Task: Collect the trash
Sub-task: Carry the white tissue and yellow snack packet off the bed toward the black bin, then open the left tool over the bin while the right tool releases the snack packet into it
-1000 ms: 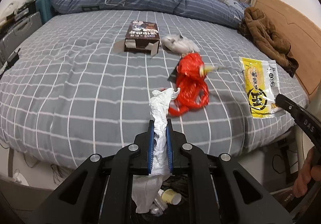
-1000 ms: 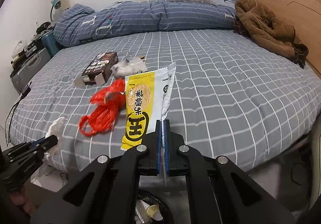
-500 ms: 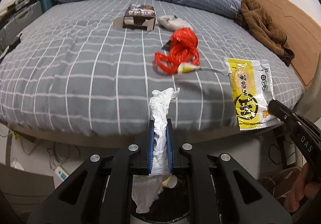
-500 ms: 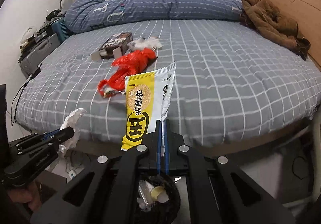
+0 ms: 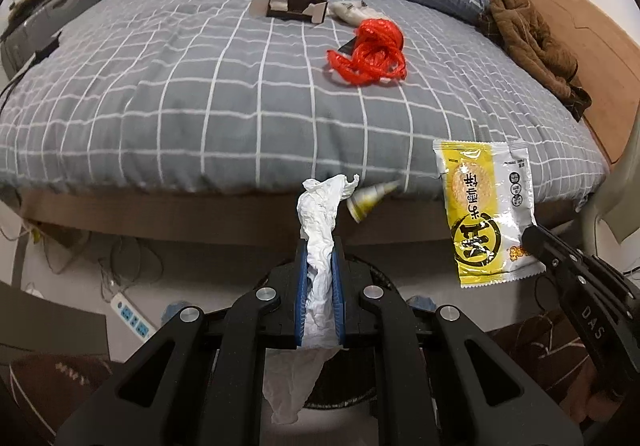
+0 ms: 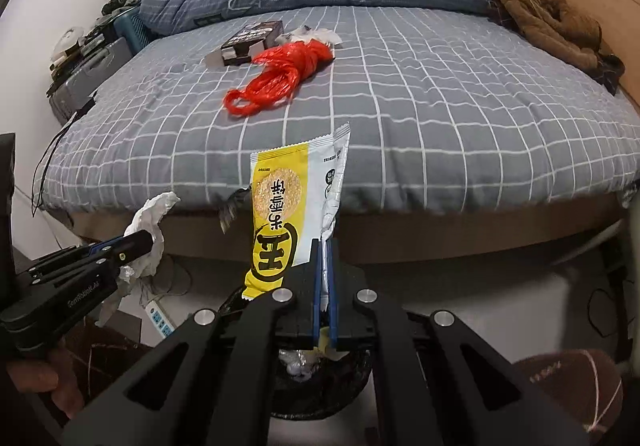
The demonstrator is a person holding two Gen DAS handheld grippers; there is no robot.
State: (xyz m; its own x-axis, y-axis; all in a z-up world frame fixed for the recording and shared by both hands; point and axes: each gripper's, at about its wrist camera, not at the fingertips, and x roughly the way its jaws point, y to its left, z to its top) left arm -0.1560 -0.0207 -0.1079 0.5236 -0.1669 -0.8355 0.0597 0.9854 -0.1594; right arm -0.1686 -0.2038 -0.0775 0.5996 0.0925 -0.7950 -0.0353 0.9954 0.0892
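Tissue (image 5: 318,246), crumpled and white, stands pinched between the blue pads of the left claw (image 5: 319,278) at lower centre of the left view, its tail hanging above a dark bin (image 6: 320,378). The yellow snack wrapper (image 6: 288,214) is clamped by one edge in the right claw (image 6: 325,286), also above the bin. Further up, on the grey checked bed (image 5: 200,94), lie a red plastic bag (image 5: 370,54) and a dark carton (image 5: 296,0).
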